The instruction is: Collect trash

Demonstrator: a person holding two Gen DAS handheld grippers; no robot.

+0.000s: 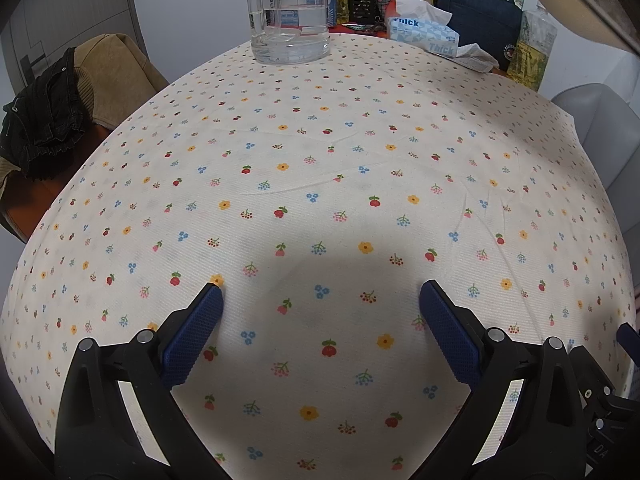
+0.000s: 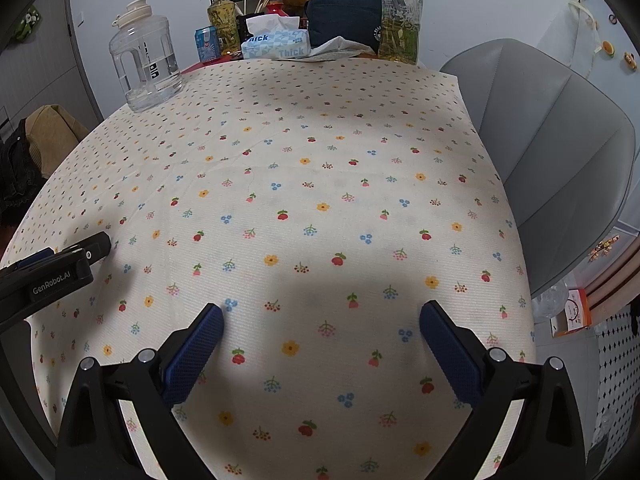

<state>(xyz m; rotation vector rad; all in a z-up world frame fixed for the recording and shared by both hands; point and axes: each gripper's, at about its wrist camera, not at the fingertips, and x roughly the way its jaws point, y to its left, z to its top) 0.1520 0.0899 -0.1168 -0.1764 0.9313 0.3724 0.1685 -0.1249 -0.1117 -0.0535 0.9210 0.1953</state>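
My left gripper (image 1: pixel 320 292) is open and empty, hovering low over the floral tablecloth (image 1: pixel 320 168). My right gripper (image 2: pixel 322 314) is also open and empty over the same cloth (image 2: pixel 320 160). The left gripper's body (image 2: pixel 56 268) shows at the left edge of the right wrist view. A crumpled white tissue (image 1: pixel 474 56) lies at the far edge beside the blue tissue box (image 1: pixel 424 34); it also shows in the right wrist view (image 2: pixel 336 48). No other loose trash shows on the cloth.
A clear water jug (image 1: pixel 288 12) (image 2: pixel 146 56) stands far left. Oil bottles (image 2: pixel 400 24), a navy bag (image 1: pixel 480 12), a can (image 2: pixel 207 43) and a wire rack crowd the far edge. A grey chair (image 2: pixel 560 152) stands right; a chair with clothes (image 1: pixel 60 112) left.
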